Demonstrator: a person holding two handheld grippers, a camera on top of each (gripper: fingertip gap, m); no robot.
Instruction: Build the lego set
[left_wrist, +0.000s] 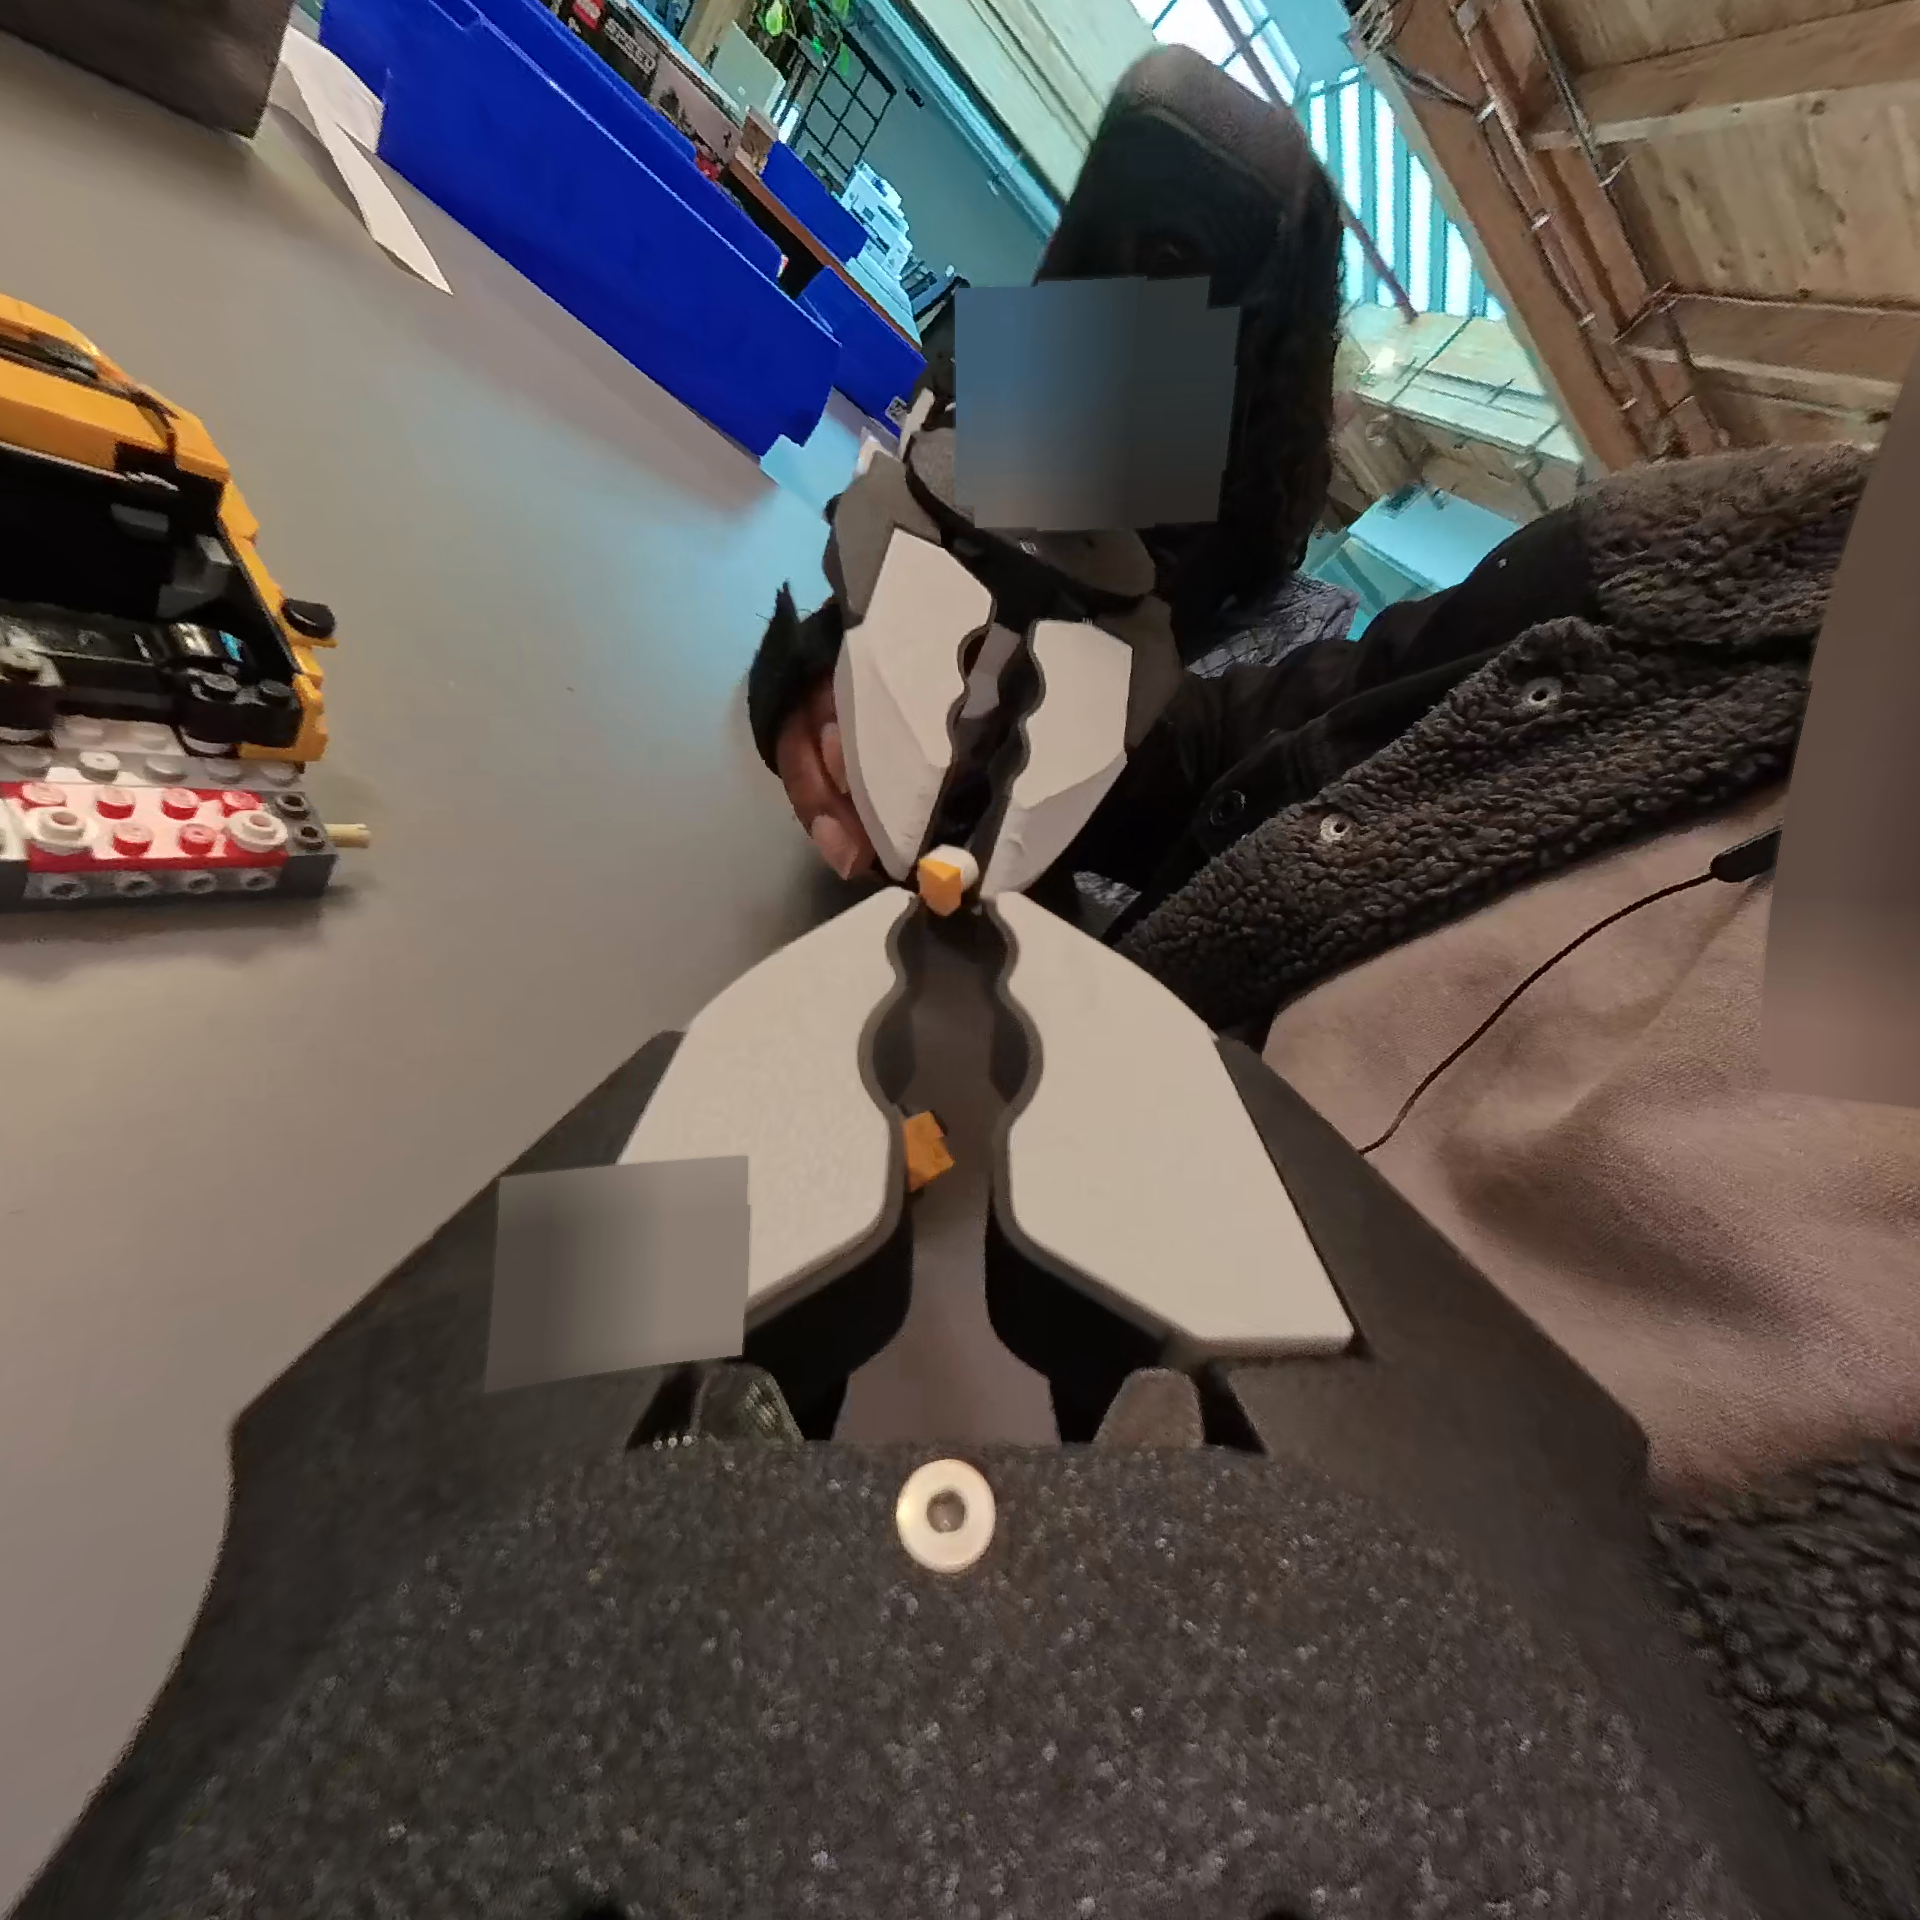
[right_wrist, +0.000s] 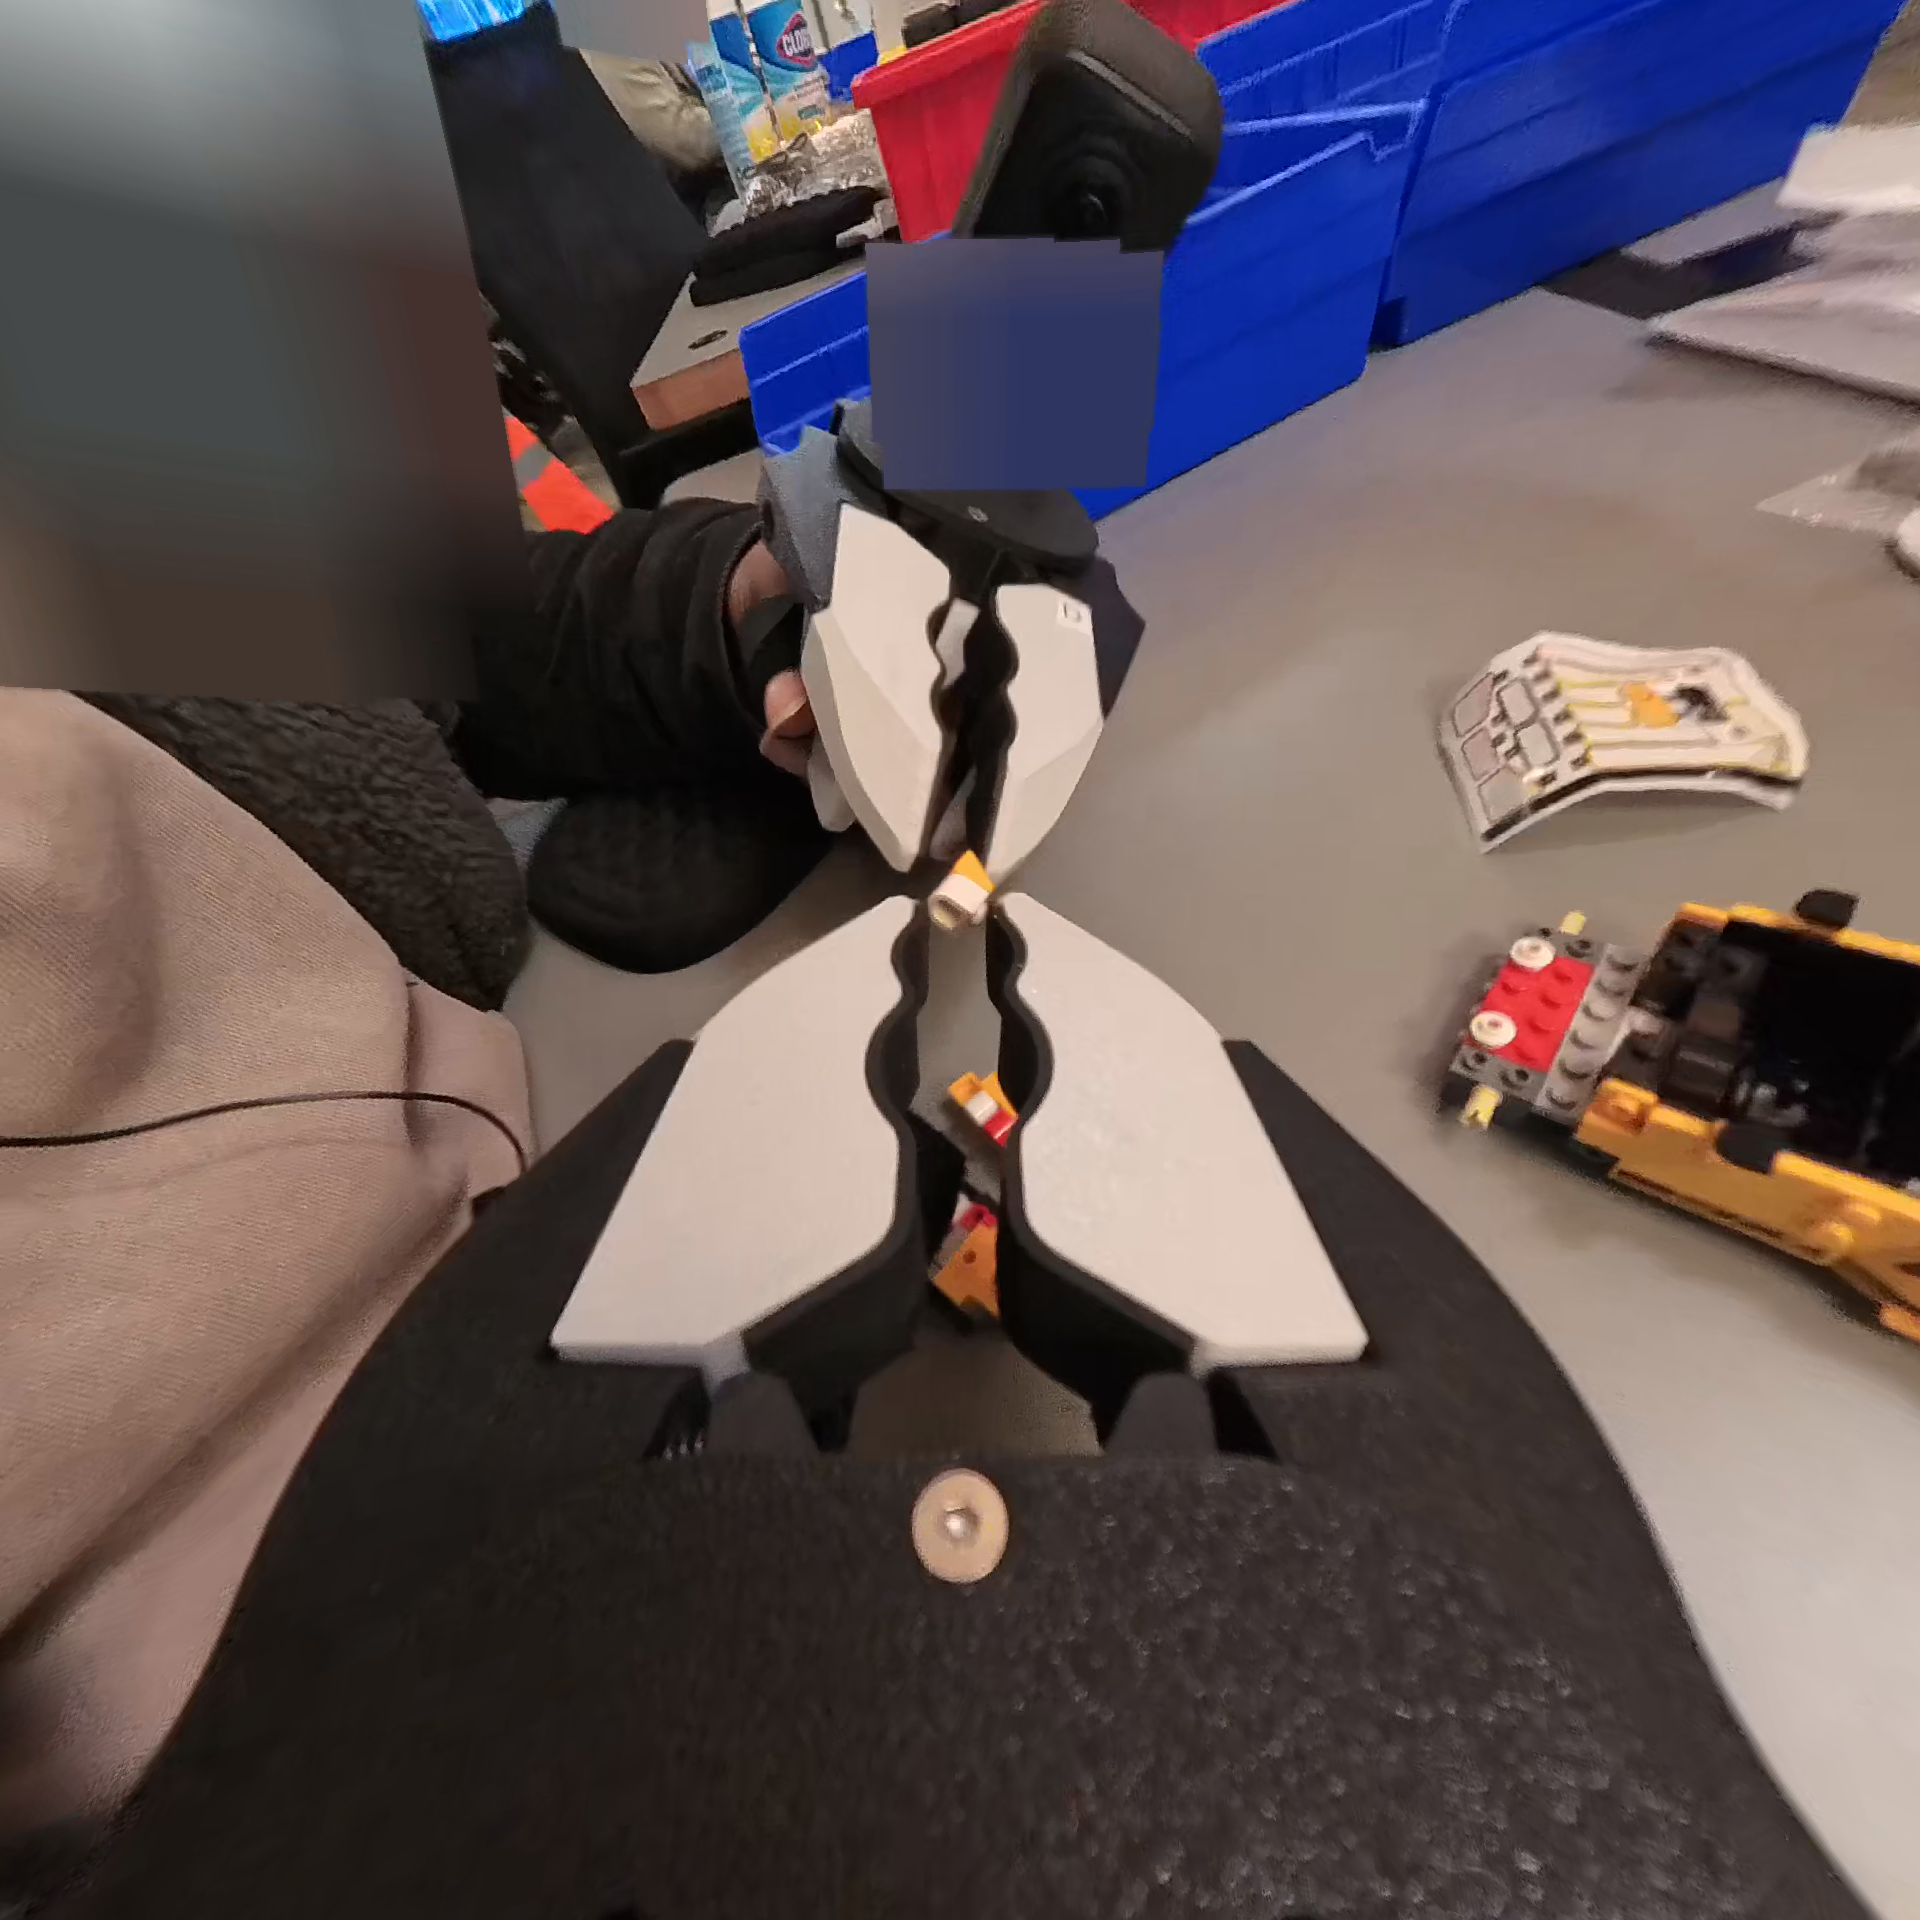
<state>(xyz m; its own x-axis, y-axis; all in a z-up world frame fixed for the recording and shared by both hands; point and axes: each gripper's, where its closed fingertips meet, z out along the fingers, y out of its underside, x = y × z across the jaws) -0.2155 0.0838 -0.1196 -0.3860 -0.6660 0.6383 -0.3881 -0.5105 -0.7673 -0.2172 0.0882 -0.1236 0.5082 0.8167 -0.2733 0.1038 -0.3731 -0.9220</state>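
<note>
In mid-frame my left gripper and right gripper are pinching tiny bricks together; squeezing crooked could pop them loose.

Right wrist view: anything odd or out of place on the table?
The sticker sheet lies curled, its edges lifted off the table. The yellow lego car is unfinished, red studs exposed. Nothing spilled or broken.

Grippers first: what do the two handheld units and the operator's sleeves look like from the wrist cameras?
Both the left gripper and right gripper have pale grey faceted jaws with wavy black inner pads, on black textured bodies with a round silver fastener. The person wears black sleeves, a dark fleece jacket and a beige garment.
</note>
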